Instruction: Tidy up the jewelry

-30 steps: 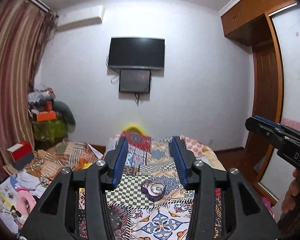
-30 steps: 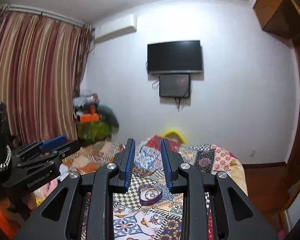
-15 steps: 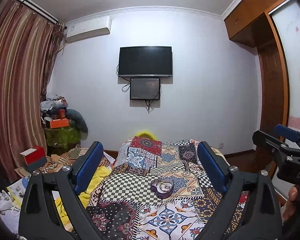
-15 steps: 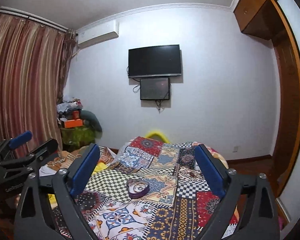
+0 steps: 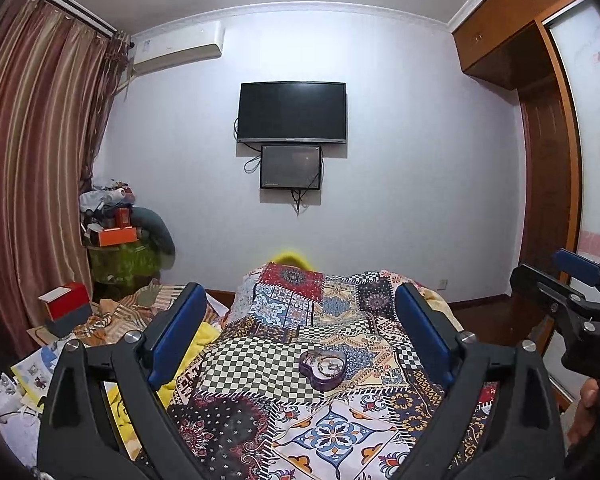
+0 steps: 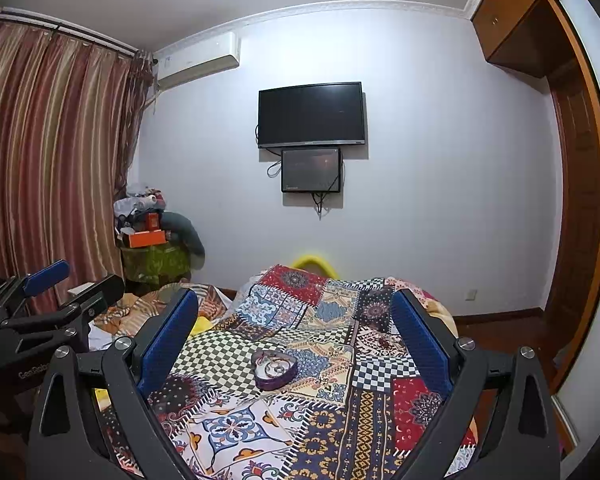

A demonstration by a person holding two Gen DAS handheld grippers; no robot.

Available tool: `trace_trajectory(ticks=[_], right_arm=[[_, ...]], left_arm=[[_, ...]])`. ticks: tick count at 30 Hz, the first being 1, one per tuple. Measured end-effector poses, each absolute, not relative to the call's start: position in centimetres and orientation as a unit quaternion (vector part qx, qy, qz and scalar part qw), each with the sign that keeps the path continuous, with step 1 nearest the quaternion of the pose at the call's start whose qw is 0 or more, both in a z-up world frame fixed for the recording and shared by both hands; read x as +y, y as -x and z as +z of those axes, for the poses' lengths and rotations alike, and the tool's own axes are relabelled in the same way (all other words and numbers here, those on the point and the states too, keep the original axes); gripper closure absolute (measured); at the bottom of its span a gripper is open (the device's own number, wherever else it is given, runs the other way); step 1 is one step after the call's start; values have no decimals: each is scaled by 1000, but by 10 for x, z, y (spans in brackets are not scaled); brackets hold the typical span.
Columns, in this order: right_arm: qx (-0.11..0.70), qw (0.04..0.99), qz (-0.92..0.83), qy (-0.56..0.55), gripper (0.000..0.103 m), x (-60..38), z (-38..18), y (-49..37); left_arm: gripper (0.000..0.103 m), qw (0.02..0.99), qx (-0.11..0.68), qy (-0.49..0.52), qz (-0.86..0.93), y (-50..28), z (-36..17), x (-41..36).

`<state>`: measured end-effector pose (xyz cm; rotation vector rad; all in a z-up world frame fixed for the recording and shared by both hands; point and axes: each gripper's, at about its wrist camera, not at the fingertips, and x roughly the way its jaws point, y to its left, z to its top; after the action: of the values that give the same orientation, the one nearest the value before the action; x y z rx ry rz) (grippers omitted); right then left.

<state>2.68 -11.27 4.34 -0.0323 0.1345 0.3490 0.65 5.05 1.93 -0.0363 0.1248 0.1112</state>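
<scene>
A purple heart-shaped jewelry box (image 5: 323, 368) sits open on the patchwork bed cover (image 5: 292, 420), with small pale pieces of jewelry inside; it also shows in the right wrist view (image 6: 274, 368). My left gripper (image 5: 300, 334) is open wide and empty, held above the bed short of the box. My right gripper (image 6: 296, 334) is open wide and empty, also short of the box. Each gripper shows at the edge of the other's view, the right one (image 5: 572, 304) and the left one (image 6: 48, 312).
A TV (image 5: 291, 112) hangs on the far wall. Striped curtains (image 5: 32, 160) hang at left, above a cluttered stand (image 5: 120, 248) and a red box (image 5: 66, 300). Papers and cloth (image 5: 28, 372) litter the left floor. A wooden wardrobe (image 5: 548, 168) stands at right.
Both grippers have opened from nearly shut to wide open. Both views have shifted, and the box now sits lower between the fingers.
</scene>
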Motion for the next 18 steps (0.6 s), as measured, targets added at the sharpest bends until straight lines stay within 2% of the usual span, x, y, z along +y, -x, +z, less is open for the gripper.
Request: trace_trajectory(ticks=[18], right_arm=[[80, 982, 173, 18, 7, -116, 44, -23]], left_arm=[[8, 996, 70, 24, 52, -10, 17, 55]])
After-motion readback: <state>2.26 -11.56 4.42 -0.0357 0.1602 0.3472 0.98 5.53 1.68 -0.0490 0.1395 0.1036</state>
